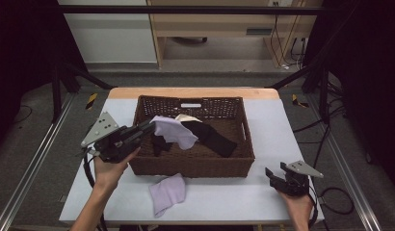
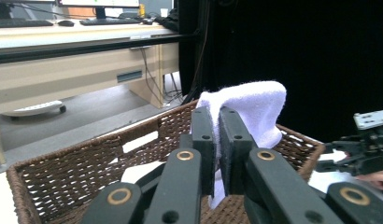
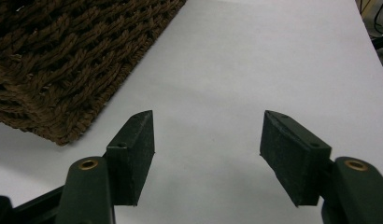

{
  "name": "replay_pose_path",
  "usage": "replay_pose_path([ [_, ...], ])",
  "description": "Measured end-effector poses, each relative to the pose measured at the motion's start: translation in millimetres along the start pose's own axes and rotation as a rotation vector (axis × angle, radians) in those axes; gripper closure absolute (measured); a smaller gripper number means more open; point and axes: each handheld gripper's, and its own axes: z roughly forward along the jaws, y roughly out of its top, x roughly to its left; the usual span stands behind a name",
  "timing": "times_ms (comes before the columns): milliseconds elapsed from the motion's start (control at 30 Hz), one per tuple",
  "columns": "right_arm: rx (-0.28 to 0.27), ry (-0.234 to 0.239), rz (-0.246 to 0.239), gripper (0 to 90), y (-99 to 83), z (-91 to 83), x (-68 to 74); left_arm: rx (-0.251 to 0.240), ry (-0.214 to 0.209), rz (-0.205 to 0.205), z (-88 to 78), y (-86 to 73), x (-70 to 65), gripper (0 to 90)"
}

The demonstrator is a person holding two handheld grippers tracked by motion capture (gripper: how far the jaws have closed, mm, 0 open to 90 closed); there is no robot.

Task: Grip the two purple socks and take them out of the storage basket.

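Dark curtains close in both sides of the work area, with a pale wooden desk and trailing cables on the floor beyond the far end of the white table point(image 1: 263, 192). On that table sits a brown wicker basket point(image 1: 190, 166), long side toward the person, holding a jumble of socks: a black sock point(image 1: 212, 137) stretched across the middle and a cream piece point(image 1: 186, 117) just showing behind it. Over the basket's left part, the left gripper point(image 1: 148, 126) has its jaws clamped on a lilac sock point(image 1: 174, 132), which hangs lifted above the other laundry; in the left gripper view the same lilac sock point(image 2: 248, 109) folds limply over the closed jaw tips, pinched near one edge. A second lilac sock point(image 1: 167, 192) lies crumpled on the table just in front of the basket's near wall. The right gripper point(image 1: 277, 173) rests low at the table's right near corner, well apart from the basket, its jaws spread wide with nothing between them, as the right gripper view confirms over bare tabletop. Judging by the drape, the held sock is light, soft and floppy, with no risk of breakage; it will sag and swing rather than keep shape, so a firm pinch on a bunched fold should hold better than a single thin edge, which might slip free.
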Motion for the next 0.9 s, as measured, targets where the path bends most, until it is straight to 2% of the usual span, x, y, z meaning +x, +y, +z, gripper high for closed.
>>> replay_pose_path([
  [333, -0.001, -0.003, -0.006, 35.4, -0.3, 0.0, 0.0, -0.008, -0.05, -0.004, -27.5, -10.0, -10.5, 84.9],
  [400, 0.001, 0.001, 0.006, 35.4, -0.1, -0.5, 1.0, -0.005, -0.055, -0.002, -31.0, -14.1, -12.9, 84.9],
  [567, 0.001, -0.001, 0.003, 35.4, -0.3, -0.4, 0.9, 0.015, -0.064, 0.012, -35.2, -24.6, -19.2, 84.9],
  [900, 0.0, -0.003, -0.002, 35.4, -0.7, -0.3, 0.8, 0.077, -0.098, -0.02, -33.0, -53.6, -26.8, 84.9],
])
